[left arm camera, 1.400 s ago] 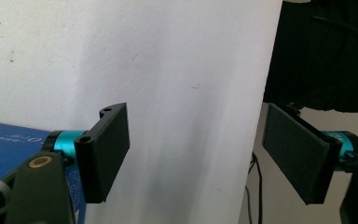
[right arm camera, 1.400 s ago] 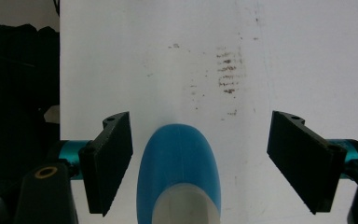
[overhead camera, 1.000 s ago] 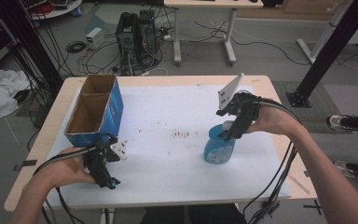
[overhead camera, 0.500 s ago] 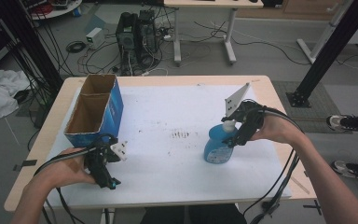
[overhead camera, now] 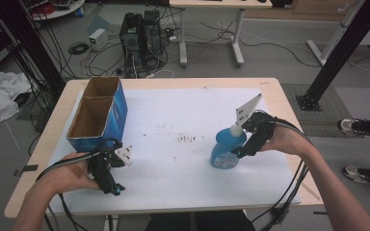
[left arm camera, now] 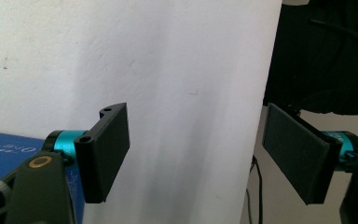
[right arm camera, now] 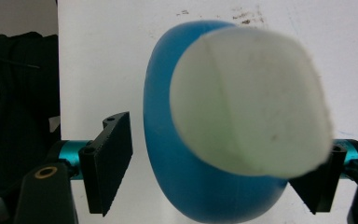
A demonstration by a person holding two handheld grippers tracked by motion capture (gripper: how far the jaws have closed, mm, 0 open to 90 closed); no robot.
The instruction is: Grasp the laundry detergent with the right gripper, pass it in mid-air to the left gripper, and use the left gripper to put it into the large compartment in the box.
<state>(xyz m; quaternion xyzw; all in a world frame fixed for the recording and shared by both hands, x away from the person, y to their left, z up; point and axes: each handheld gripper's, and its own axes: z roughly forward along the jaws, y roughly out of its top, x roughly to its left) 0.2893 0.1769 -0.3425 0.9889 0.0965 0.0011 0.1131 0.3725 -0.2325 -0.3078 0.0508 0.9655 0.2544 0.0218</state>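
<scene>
- Blue bottle (overhead camera: 227,151) with a whitish cap (overhead camera: 236,129) stands upright on the white sheet (overhead camera: 183,115) covering the table (overhead camera: 279,96), on the right half, toward the near edge.
- Right gripper (overhead camera: 243,147) sits against the bottle's right side in the high view, slanting down at it from the person's right hand (overhead camera: 282,139); its grey three-cornered plate rises above the cap.
- Right gripper view looks down on the bottle: the pale cap (right arm camera: 251,100) is close and blurred, and the blue body (right arm camera: 200,182) lies between the two black jaws.
- Jaws of the right gripper (right arm camera: 209,186) stand spread. A strip of white sheet shows between the left pad and the bottle wall, so that pad is clear of it. The right pad is partly hidden behind the bottle and cap; cannot tell if it touches. No pinch visible.
- Left gripper (overhead camera: 107,175) is held low near the front left edge of the table by the left hand (overhead camera: 72,175), well apart from the bottle.
- Left gripper view: the left gripper's (left arm camera: 196,158) jaws are spread wide with nothing between them, just white sheet and the table's edge beyond.
- Blue cardboard box (overhead camera: 99,115), open-topped with two compartments, stands at the left, just beyond the left gripper; a blue corner (left arm camera: 9,154) of it shows in the left gripper view.
- Faint dark smudges (overhead camera: 187,139) mark the sheet between box and bottle.
</scene>
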